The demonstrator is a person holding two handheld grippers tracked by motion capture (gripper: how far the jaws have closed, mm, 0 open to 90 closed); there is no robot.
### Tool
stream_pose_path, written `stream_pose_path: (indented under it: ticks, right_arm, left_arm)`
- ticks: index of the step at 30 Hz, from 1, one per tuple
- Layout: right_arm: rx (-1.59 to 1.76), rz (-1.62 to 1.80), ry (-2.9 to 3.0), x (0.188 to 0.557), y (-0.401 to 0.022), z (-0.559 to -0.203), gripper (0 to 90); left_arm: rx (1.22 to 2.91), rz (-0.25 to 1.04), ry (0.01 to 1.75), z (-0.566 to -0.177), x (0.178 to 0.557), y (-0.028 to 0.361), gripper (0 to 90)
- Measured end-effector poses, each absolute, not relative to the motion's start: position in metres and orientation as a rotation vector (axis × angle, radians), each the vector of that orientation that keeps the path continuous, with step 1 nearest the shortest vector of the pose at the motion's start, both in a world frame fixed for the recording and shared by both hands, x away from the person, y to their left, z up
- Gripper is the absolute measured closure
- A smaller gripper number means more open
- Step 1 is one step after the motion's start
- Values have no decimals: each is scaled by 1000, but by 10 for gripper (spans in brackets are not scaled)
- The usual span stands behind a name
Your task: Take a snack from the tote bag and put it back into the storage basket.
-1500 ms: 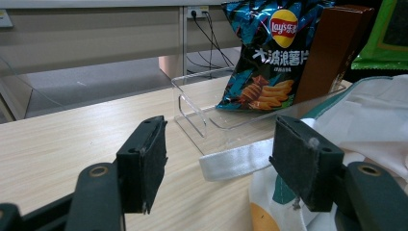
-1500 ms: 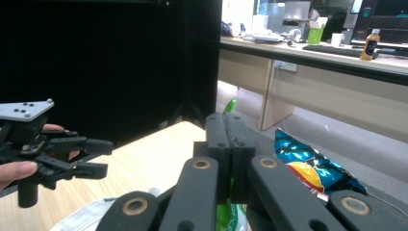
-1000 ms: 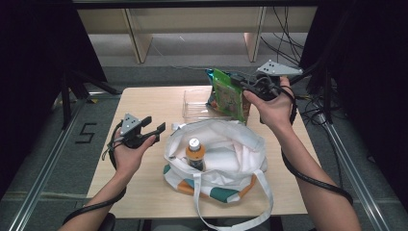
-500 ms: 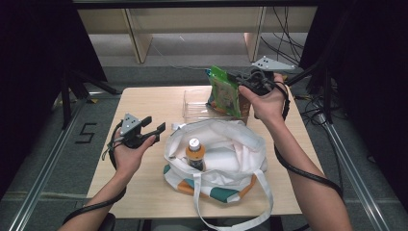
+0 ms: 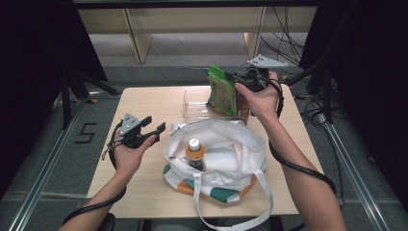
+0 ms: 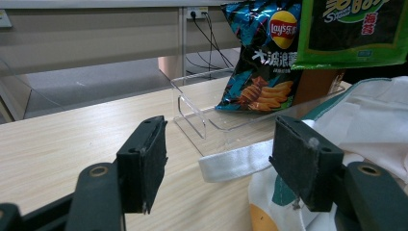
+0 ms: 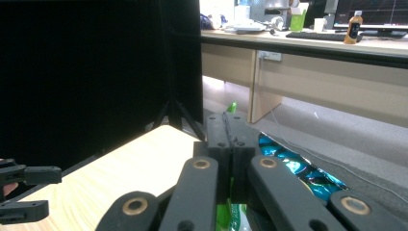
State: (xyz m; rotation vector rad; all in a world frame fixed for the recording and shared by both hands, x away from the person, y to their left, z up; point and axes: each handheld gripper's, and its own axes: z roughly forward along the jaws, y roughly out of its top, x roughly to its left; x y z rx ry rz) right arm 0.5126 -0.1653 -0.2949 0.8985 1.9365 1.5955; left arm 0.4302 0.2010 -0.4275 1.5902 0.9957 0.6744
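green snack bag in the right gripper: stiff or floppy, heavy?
Probably light: the right gripper holds the green bag by one edge. Likely floppy; it hangs flat over the clear bin. The glossy film may slip.

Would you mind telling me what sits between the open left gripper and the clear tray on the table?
Bare tabletop, as the high view shows. The left gripper hovers open beside the white bag, whose strap lies just short of the clear tray.

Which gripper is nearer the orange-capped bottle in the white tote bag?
Left. The left gripper hovers open just beside the bag holding the orange-capped bottle; the right gripper holds a green snack packet beyond it.
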Motion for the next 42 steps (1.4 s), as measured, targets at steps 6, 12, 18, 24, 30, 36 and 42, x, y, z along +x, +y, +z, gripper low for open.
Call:
stream_pose_path:
  ticks: [6, 12, 18, 24, 30, 36, 42]
  right_arm:
    - [929, 1599, 1932, 519, -163, -297, 900]
    - [924, 1589, 1933, 524, -160, -301, 900]
    - [908, 1569, 1937, 531, -156, -303, 900]
    - [932, 1567, 1940, 534, -154, -307, 900]
    - [930, 1541, 1972, 535, -153, -314, 900]
    - [940, 1538, 1974, 539, -153, -320, 900]
    - [943, 1545, 1969, 541, -152, -322, 900]
  left_arm:
    - [1591, 671, 999, -428, 431, 201, 360]
    - [1592, 670, 999, -428, 430, 201, 361]
    - [1590, 673, 998, -428, 430, 201, 361]
    - [1588, 673, 998, -427, 430, 201, 361]
    - [1588, 674, 996, -427, 430, 201, 361]
    - [1587, 673, 994, -427, 430, 201, 361]
    - [1588, 670, 997, -428, 431, 201, 361]
